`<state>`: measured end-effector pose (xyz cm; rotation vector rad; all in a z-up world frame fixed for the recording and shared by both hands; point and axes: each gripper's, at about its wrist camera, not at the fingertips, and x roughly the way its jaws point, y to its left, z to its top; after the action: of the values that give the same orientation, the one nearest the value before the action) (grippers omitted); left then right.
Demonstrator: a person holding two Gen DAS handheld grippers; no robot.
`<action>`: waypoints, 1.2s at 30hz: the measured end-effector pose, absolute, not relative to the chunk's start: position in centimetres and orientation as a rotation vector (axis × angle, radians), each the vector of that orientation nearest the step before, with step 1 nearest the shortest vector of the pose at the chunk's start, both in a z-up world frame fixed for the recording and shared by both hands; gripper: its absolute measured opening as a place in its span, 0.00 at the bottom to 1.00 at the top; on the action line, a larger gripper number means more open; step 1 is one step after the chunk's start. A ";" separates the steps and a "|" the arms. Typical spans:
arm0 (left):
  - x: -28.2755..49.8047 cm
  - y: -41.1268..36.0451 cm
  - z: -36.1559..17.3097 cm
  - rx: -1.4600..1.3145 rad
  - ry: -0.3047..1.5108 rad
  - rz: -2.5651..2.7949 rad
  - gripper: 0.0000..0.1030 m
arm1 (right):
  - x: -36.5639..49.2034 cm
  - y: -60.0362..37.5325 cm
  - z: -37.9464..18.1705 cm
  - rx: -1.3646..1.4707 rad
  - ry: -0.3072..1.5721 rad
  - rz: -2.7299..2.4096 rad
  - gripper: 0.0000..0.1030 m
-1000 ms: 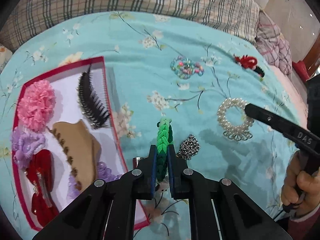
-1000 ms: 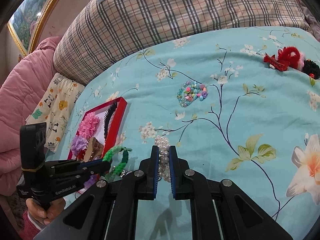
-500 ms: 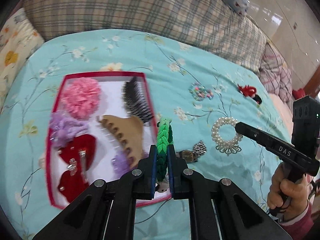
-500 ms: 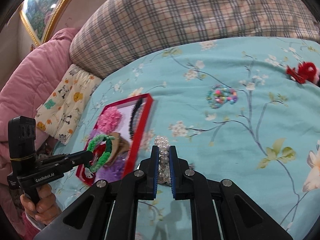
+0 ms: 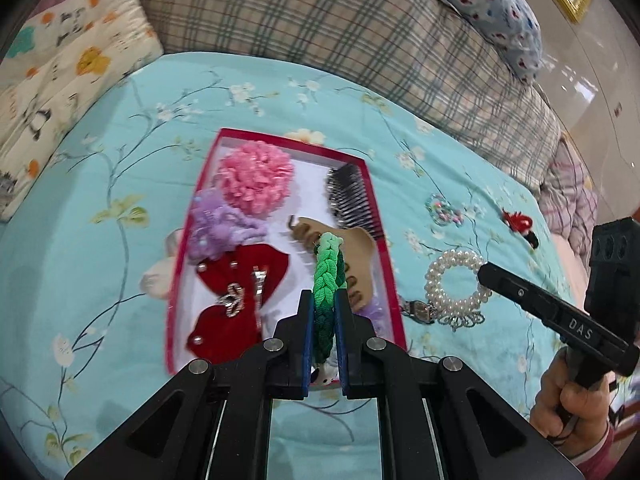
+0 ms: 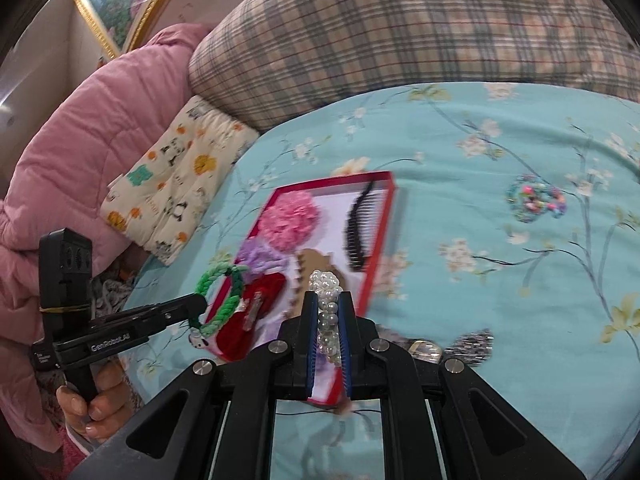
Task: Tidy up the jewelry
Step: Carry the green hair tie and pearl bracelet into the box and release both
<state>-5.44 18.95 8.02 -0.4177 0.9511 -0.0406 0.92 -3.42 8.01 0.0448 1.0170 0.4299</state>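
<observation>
carrying step: left gripper [image 5: 323, 312] clamped green braid [image 5: 327, 276], right gripper [image 6: 329, 320] clamped pearl bracelet [image 6: 327, 312], both over red tray [image 5: 384, 264]; next: lower & release inside.

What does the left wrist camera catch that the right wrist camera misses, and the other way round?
Only the left wrist view shows the red-and-black hair clip at the far right of the bed and the whole pearl bracelet as a ring. Only the right wrist view shows the pink quilt and the whole green braided bracelet as a loop. Both show the red tray, the pink pompom, the left tool pinching the green bracelet, and the right tool pinching the pearls.
</observation>
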 end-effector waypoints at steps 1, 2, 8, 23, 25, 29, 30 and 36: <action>-5.8 19.3 8.0 -0.425 0.949 -0.035 0.08 | 0.8 -2.8 7.9 0.041 1.020 0.442 0.09; -6.0 19.7 8.0 -0.433 0.947 -0.032 0.08 | 0.7 -2.2 7.8 0.037 1.023 0.453 0.09; -7.0 21.7 7.7 -0.484 0.942 -0.021 0.08 | 0.2 1.1 6.4 0.011 1.055 0.509 0.09; -5.9 23.9 3.3 -0.558 1.023 0.013 0.08 | 0.9 2.9 1.1 -0.003 1.159 0.508 0.09; -5.5 24.0 2.5 -0.561 1.042 0.035 0.08 | 1.0 2.7 0.6 -0.008 1.166 0.496 0.09; -4.9 23.8 1.3 -0.568 1.063 0.052 0.08 | 1.2 2.2 -0.2 -0.012 1.174 0.474 0.09; -4.7 23.8 1.1 -0.568 1.067 0.057 0.08 | 1.3 2.1 -0.4 -0.010 1.177 0.472 0.09; -4.0 23.8 0.2 -0.563 1.083 0.075 0.09 | 1.6 1.9 -0.8 -0.011 1.184 0.471 0.09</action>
<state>-4.00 23.82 0.19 -0.5626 1.0826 0.0755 1.62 1.91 -0.84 -0.0115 1.1835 0.4708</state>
